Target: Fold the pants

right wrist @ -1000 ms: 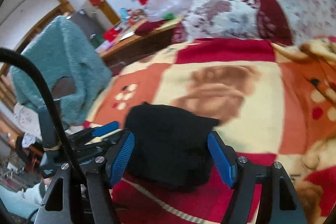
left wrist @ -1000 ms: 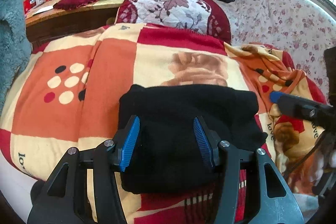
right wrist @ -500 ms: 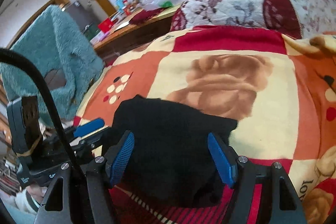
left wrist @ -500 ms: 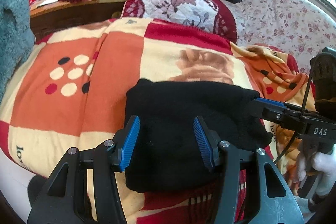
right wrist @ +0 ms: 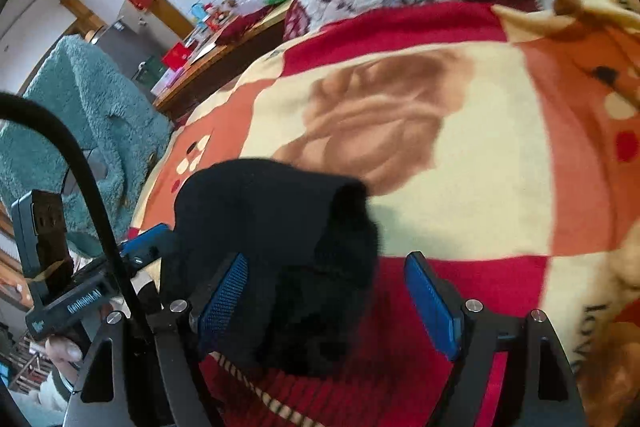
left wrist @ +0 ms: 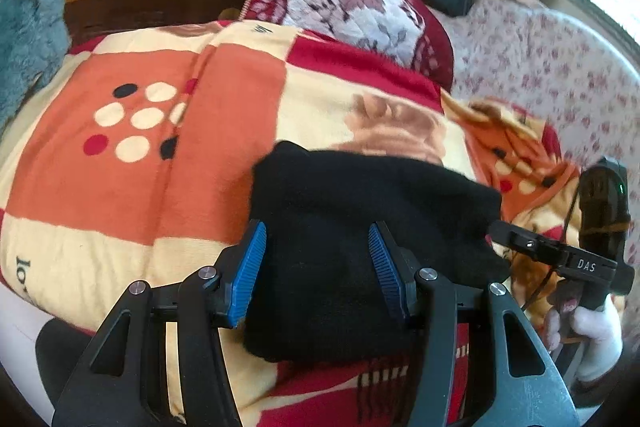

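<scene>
Patchwork blanket [left wrist: 120,219] on bed. Folded pants [left wrist: 360,227] lie between both grippers, left gripper [left wrist: 316,267] parted and empty, right gripper [right wrist: 328,303] widening, nothing gripped. Likely final tidy: close on edge next.

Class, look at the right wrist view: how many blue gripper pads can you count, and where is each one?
3. Two on the right gripper, one either side of the black pants; one on the left gripper at the pants' left edge. Its partner is hidden.

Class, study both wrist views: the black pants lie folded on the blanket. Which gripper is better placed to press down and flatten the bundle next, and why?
Probably the left gripper: its fingers frame the middle of the black pants. The right gripper, jaws opening, covers only the bundle's right end, with one finger over bare blanket.
</scene>
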Demonstrator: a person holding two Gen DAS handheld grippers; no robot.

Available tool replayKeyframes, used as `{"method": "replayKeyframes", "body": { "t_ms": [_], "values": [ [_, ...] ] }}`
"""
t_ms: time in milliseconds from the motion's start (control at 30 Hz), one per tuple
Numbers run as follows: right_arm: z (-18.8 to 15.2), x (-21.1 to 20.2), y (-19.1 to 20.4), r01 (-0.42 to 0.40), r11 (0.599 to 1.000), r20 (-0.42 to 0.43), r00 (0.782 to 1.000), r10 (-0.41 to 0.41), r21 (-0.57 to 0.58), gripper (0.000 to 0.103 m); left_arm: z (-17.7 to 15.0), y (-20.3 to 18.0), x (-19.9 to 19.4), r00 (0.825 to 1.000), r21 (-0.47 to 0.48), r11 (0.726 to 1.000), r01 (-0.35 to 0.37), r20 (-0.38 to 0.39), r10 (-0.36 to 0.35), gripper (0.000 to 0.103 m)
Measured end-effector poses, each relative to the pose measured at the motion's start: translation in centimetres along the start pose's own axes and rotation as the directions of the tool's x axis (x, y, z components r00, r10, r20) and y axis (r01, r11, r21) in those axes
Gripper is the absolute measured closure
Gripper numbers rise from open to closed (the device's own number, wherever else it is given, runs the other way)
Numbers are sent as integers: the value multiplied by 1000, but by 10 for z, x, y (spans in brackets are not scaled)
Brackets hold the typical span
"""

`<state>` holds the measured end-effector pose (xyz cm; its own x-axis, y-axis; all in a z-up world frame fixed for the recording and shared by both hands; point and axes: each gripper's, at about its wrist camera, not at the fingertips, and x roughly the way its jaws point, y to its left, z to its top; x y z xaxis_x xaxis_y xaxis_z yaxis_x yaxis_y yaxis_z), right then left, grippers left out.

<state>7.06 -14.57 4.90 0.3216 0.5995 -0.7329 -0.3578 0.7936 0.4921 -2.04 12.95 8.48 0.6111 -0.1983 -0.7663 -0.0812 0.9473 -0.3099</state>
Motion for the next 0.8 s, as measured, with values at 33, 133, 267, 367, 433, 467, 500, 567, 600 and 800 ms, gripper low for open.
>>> {"method": "replayKeyframes", "body": {
  "t_ms": [33, 133, 267, 367, 433, 467, 500, 567, 600, 800],
  "values": [
    [1, -6, 0, 7, 1000, 18, 1000, -7, -1, 24, 1, 2, -2, 1000, -8, 1000, -4, 2, 4, 50],
    [9, -23, 11, -4, 999, 86, 996, 8, -43, 24, 1, 7, -6, 1000, -25, 999, -23, 7, 23, 50],
    [19, -27, 37, -138, 984, 82, 986, 148, -112, 24, -2, 11, -7, 999, -30, 999, -36, 6, 37, 50],
    [21, -10, 52, -197, 971, 41, 978, 204, -135, 25, -5, 11, -3, 1000, -37, 999, -28, -12, 28, 50],
    [23, 6, 55, -183, 971, 15, 982, 188, -154, 25, -8, 7, 0, 999, -23, 999, -24, -28, 23, 50],
    [25, 20, 52, -160, 975, -13, 987, 160, -156, 24, -10, 6, 2, 999, -14, 1000, -26, -37, 26, 50],
    [25, 32, 49, -136, 980, -46, 990, 131, -147, 24, -11, 4, 5, 998, -6, 1000, -28, -47, 28, 50],
    [25, 49, 40, -122, 985, -75, 991, 113, -119, 24, -14, 1, 10, 997, 4, 1000, -28, -66, 28, 50],
    [25, 48, 38, -130, 985, -71, 990, 123, -111, 24, -15, 1, 12, 997, 6, 1000, -26, -72, 26, 50],
    [20, 3, 21, -138, 989, -24, 990, 137, -56, 24, -10, 7, 9, 998, -28, 999, 18, -65, -20, 48]
  ]
}}
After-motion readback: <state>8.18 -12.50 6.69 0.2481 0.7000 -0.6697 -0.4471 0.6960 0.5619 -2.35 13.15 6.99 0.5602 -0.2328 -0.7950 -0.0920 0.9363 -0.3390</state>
